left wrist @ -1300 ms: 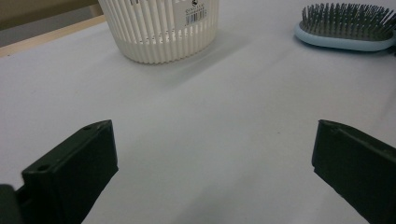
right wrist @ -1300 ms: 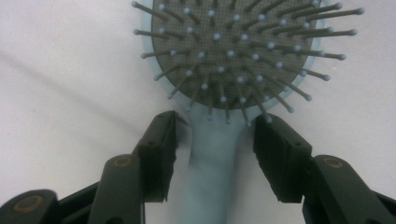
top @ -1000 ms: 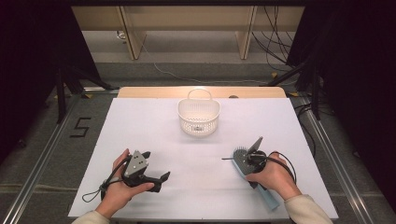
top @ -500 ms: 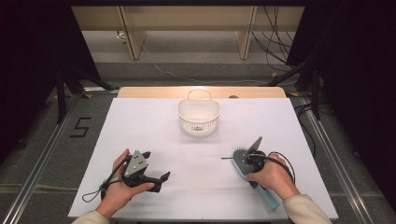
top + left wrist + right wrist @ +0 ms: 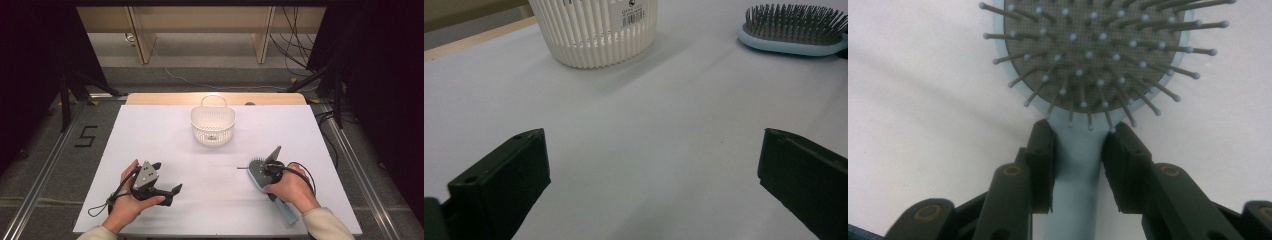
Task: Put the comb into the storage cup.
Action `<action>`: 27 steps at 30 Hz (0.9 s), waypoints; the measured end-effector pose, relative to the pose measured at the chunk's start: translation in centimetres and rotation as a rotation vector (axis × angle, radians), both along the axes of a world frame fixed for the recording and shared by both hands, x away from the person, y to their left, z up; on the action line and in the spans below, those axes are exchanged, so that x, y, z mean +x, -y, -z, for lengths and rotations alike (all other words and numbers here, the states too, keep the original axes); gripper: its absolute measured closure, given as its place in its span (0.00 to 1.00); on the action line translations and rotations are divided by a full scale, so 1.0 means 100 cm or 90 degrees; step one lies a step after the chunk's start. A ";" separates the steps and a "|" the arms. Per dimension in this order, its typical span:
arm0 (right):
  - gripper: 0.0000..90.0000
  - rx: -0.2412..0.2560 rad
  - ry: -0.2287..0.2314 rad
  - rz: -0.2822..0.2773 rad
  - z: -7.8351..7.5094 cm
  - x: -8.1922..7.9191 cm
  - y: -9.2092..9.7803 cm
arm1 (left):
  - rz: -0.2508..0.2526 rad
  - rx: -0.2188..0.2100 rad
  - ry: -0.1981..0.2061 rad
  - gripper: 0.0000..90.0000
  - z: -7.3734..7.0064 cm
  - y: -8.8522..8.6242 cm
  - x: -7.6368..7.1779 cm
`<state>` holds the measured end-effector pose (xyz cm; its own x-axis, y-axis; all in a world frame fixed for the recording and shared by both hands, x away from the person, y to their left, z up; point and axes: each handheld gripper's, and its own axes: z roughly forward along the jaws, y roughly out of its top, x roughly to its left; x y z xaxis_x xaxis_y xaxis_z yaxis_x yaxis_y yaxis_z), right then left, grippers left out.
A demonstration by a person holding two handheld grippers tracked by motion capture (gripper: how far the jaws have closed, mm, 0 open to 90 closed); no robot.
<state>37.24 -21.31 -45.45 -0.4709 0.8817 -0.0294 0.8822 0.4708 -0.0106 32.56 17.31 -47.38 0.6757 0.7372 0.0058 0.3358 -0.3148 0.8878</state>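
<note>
A light blue hairbrush [image 5: 258, 176] with grey bristles lies on the white table at the right, bristles up. My right gripper [image 5: 1077, 162] is shut on its neck just below the brush head [image 5: 1093, 50], and its handle [image 5: 286, 212] sticks out toward the front edge behind the hand. In the high view the right gripper [image 5: 267, 173] sits over the brush. My left gripper [image 5: 172, 194] rests low over the table at front left, open, with bare tabletop between its jaws [image 5: 649, 185]. From there the hairbrush [image 5: 794, 31] lies far right.
A white slatted basket [image 5: 212, 125] with a handle stands upright at the middle back of the white table [image 5: 165, 135]; in the left gripper view the basket [image 5: 594, 30] is ahead to the left. A cable [image 5: 97, 209] trails from the left gripper. Floor rails run along both table sides.
</note>
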 end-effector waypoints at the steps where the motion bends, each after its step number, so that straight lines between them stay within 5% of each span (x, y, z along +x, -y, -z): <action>1: 0.75 0.000 0.001 0.001 0.000 0.000 0.000 | 0.000 0.000 0.000 0.00 0.000 0.000 0.000; 27: 0.78 0.021 0.014 0.015 -0.001 -0.002 0.006 | -0.001 0.001 0.000 0.00 0.000 0.000 0.000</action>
